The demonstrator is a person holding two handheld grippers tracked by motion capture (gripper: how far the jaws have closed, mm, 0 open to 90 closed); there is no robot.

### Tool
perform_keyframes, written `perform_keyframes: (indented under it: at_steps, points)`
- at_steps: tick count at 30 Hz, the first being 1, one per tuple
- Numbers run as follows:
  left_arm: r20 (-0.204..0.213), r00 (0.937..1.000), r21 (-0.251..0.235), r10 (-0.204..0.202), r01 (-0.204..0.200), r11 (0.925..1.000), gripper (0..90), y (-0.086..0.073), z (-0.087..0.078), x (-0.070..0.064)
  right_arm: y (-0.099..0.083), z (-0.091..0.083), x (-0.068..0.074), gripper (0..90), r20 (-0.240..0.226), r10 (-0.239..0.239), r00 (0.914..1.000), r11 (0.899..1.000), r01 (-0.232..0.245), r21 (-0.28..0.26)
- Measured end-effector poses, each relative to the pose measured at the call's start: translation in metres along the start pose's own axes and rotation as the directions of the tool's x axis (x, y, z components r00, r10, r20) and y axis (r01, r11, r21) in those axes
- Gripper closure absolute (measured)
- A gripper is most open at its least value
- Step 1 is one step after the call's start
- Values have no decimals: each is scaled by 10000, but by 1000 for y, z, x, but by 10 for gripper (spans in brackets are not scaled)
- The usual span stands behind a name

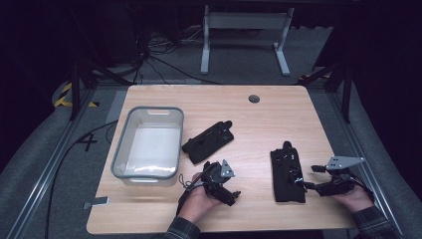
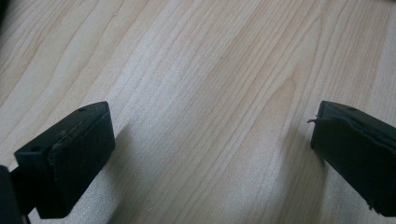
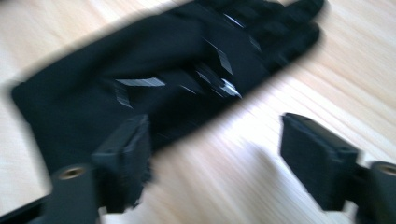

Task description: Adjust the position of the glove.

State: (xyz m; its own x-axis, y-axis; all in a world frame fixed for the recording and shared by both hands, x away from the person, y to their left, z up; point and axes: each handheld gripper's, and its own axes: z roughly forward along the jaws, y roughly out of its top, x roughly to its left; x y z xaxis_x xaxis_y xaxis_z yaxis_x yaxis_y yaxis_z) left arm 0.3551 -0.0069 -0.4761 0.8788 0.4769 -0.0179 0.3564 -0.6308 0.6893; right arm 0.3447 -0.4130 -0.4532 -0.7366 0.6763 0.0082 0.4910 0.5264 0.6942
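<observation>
light wooden tabletop (image 1: pixel 278 114) with rounded corners, small round grommet (image 1: pixel 254 98) near the far edge. translucent grey plastic bin (image 1: pixel 148 144) at the left side, nothing visible inside. two flat black gloves lie on the wood: left black glove (image 1: pixel 208 141) just right of the bin, angled; right black glove (image 1: pixel 287 174) toward the right side, lying roughly lengthwise, with thin reflective marks on its back.

left tool (image 1: pixel 234 195) held in the left hand (image 1: pixel 201 196) near the front edge, below the left black glove and apart from it. left gripper view: jaws spread wide over bare wood, nothing between them.

right tool (image 1: pixel 304 184) held in the right hand (image 1: pixel 356 198), tip at the right edge of the right black glove. right gripper view is blurred: jaws wide apart, one overlapping the glove's edge, nothing gripped; contact unclear.
</observation>
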Motion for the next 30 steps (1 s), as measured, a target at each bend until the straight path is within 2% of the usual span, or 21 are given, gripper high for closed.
perform_keyframes:
  at_steps: [1,4,7,12,15,19,23,26,30]
  points:
    - [-2,10000,0,5,-5,10000,0,0,0,0,0,0,0,221,0,0,10000,10000,0,0]
    - [-3,10000,-1,5,-5,10000,0,0,0,0,-8,1,-12,172,315,301,9990,9995,-298,-95]
    - [-5,10000,4,-3,3,10000,0,0,0,0,-13,3,-15,122,599,175,9981,9994,-156,-310]
    - [6,10000,6,-6,6,10000,0,0,0,0,-14,5,-15,110,597,198,9980,9988,-170,-467]
    - [-47,10000,182,-46,47,9998,20,2,-2,1,-14,5,-15,109,595,193,9980,9989,-166,-448]
    - [-273,9991,484,-321,334,9983,147,7,-7,3,-14,5,-15,107,595,172,9981,9989,-146,-437]
    - [-394,9986,565,-359,381,9977,281,11,-10,5,-14,5,-15,105,600,148,9981,9990,-121,-440]
    - [-672,9967,400,-449,477,9981,448,16,-15,8,-14,5,-15,105,600,147,9981,9990,-121,-440]
    - [-1112,9907,303,-779,817,9962,684,22,-19,16,-14,5,-15,105,599,147,9981,9990,-120,-440]
